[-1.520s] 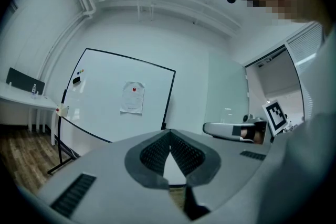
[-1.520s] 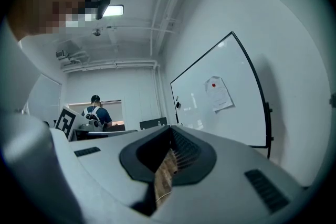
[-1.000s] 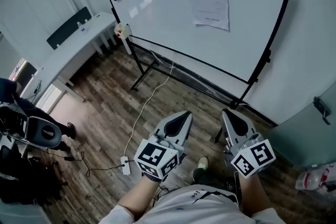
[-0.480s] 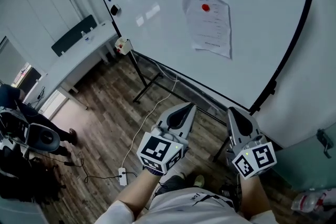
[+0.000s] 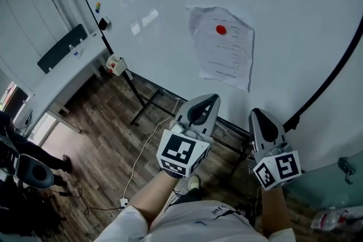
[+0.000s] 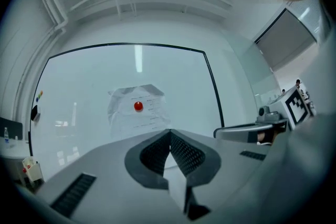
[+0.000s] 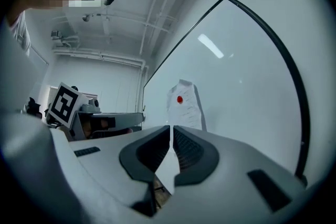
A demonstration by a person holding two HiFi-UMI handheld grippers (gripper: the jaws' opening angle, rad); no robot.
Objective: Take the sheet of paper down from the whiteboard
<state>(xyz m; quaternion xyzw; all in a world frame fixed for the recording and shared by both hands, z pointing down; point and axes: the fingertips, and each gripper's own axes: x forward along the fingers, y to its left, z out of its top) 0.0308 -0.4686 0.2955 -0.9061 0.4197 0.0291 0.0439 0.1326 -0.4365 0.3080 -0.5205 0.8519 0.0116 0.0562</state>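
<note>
Closing on the whiteboard [image 5: 153, 3], I now see it fill most of the head view, where a second ago it sat higher in the frame with far more floor [image 5: 108, 127] below it. The sheet of paper [image 5: 222, 47] has slid from the upper right toward the middle and looks larger. It hangs crumpled on the board, pinned near its top by a red magnet [image 5: 221, 29], just above my two grippers in the frame. My left gripper [image 5: 209, 99] has its jaws pressed together with nothing between them. My right gripper [image 5: 258, 114] is likewise drawn shut and empty. Neither touches the paper. I judge the approach is nearly done, but both sets of jaws must part before I can pinch an edge or lift the magnet.

As for writing, the sheet carries several lines of print, too small to read. The marker cubes [image 5: 182, 153] show only black-and-white square patterns, no words.
</note>
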